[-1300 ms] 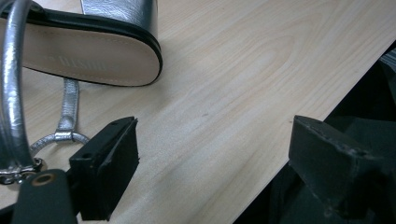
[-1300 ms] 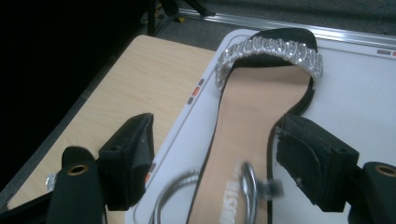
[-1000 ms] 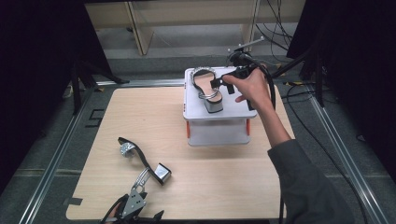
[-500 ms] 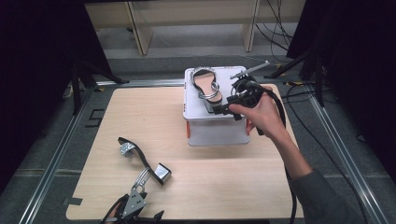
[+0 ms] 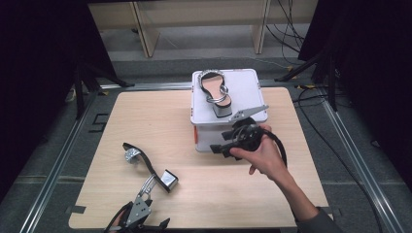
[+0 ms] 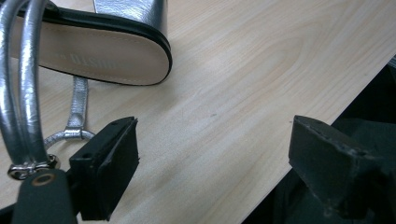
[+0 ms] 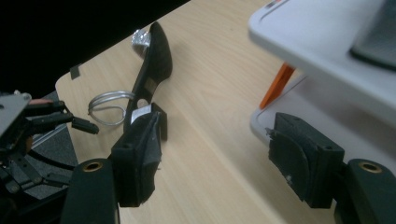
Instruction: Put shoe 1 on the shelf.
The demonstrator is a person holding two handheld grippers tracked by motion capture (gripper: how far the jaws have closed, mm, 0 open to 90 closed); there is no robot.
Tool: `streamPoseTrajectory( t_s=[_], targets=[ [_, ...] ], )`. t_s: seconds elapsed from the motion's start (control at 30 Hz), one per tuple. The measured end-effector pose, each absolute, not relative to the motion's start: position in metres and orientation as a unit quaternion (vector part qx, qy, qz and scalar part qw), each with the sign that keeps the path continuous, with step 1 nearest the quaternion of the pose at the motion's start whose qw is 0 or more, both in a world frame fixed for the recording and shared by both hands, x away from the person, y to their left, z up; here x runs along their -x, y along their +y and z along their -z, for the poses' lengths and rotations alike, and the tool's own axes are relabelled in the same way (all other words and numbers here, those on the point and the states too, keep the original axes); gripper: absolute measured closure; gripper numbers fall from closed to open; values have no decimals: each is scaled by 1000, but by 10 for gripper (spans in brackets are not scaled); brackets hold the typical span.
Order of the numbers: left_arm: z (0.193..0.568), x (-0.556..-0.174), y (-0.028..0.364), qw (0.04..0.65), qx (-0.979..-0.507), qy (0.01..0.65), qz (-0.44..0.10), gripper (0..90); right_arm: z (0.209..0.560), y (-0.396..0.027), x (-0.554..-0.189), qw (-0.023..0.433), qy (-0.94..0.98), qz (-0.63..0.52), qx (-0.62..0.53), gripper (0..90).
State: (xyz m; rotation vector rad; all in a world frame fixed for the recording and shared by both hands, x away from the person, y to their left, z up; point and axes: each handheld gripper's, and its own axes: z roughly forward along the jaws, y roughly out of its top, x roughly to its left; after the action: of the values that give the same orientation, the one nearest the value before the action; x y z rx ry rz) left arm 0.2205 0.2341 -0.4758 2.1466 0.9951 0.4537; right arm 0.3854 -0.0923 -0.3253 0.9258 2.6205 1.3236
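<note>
A silver-strapped sandal (image 5: 216, 93) lies on the lid of a white box (image 5: 245, 87). Its mate (image 5: 145, 165) lies on its side on the wooden table, front left, also seen as the sandal (image 7: 152, 70) in the right gripper view. My right gripper (image 5: 219, 148), in a hand, hangs low before the box front, pointing left; its jaws (image 7: 222, 158) have just been closing and are open with nothing between them. My left gripper (image 5: 141, 208) rests at the table's front edge, open (image 6: 217, 158), beside the second sandal's sole (image 6: 93, 56) and straps (image 6: 21, 93).
The box has an orange latch (image 7: 275, 86) on its front wall. Metal rails (image 5: 58, 160) frame the table. Cables (image 5: 340, 160) trail along the floor at the right. Bare wood (image 5: 218, 194) stretches between the two grippers.
The right hand has come off the box top, moving toward the front and down to table level before the box. The first sandal stays on the lid. The left gripper has not moved.
</note>
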Motion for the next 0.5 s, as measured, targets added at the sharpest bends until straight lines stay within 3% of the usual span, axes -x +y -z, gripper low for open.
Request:
streamPoseTrajectory(
  t_s=[0.27, 0.5],
  targets=[
    [474, -221, 235, 363, -830, 387, -174, 157, 389, -70, -373, -22, 863, -408, -298, 297],
    [475, -221, 235, 368, -826, 391, -173, 157, 415, -63, -370, -29, 871, -386, -303, 295]
  ],
)
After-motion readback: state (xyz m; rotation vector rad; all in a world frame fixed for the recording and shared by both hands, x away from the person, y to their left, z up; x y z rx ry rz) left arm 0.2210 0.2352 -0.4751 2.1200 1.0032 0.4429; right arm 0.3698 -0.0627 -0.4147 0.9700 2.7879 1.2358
